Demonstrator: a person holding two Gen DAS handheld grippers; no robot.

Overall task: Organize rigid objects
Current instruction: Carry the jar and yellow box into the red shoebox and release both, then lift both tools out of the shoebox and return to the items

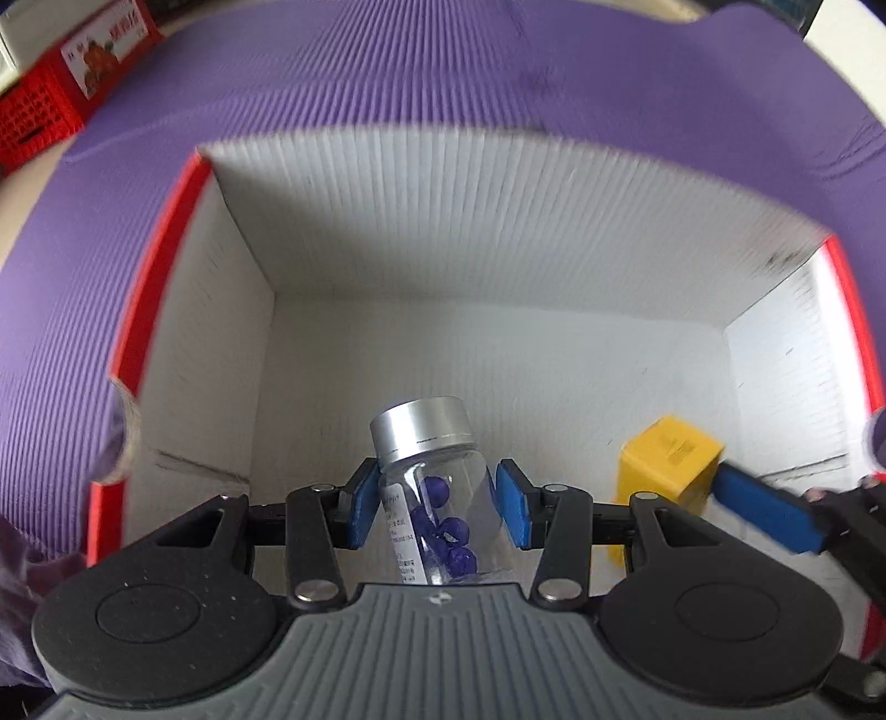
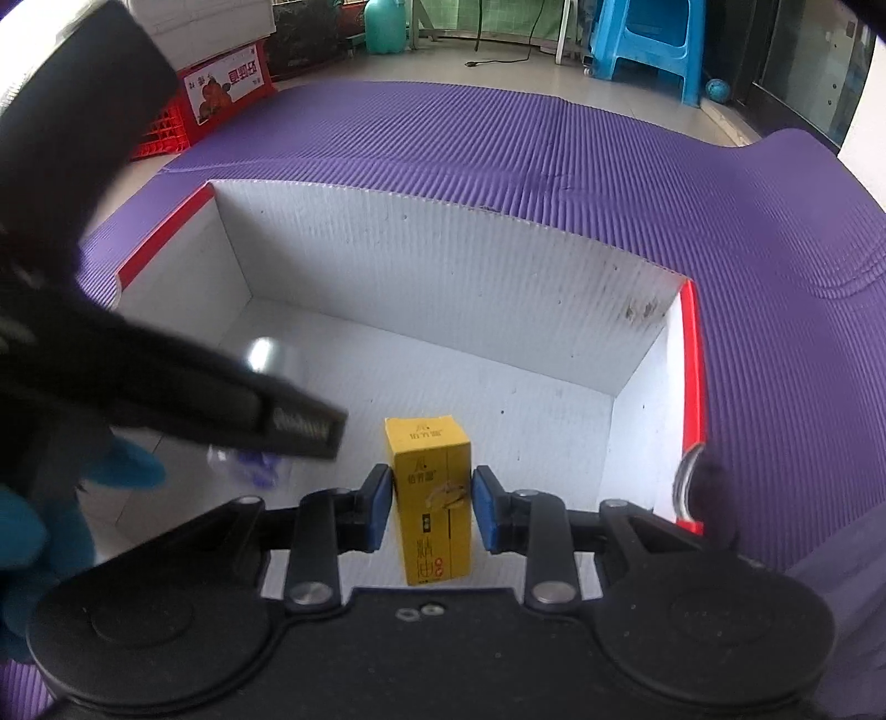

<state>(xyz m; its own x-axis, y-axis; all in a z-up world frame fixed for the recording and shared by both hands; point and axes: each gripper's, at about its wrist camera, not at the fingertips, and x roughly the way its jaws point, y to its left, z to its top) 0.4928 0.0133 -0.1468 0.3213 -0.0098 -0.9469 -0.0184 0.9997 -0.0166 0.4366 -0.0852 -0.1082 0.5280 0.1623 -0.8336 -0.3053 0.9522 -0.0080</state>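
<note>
A white box with red edges (image 1: 387, 221) sits on the purple mat. My left gripper (image 1: 437, 507) holds a clear bottle (image 1: 443, 493) with a silver cap and blue beads, over the box's inside. My right gripper (image 2: 426, 507) is shut on a yellow carton (image 2: 434, 498), upright above the box floor (image 2: 498, 387). In the left wrist view the yellow carton (image 1: 664, 459) and one blue right finger (image 1: 764, 515) show at the right. In the right wrist view the left gripper's black body (image 2: 166, 387) crosses the left side and partly hides the bottle (image 2: 255, 465).
The purple ribbed mat (image 2: 554, 138) surrounds the box. A red crate (image 2: 210, 99) stands at the far left off the mat. A blue stool (image 2: 648, 39) and a green jug (image 2: 385, 25) stand on the floor beyond.
</note>
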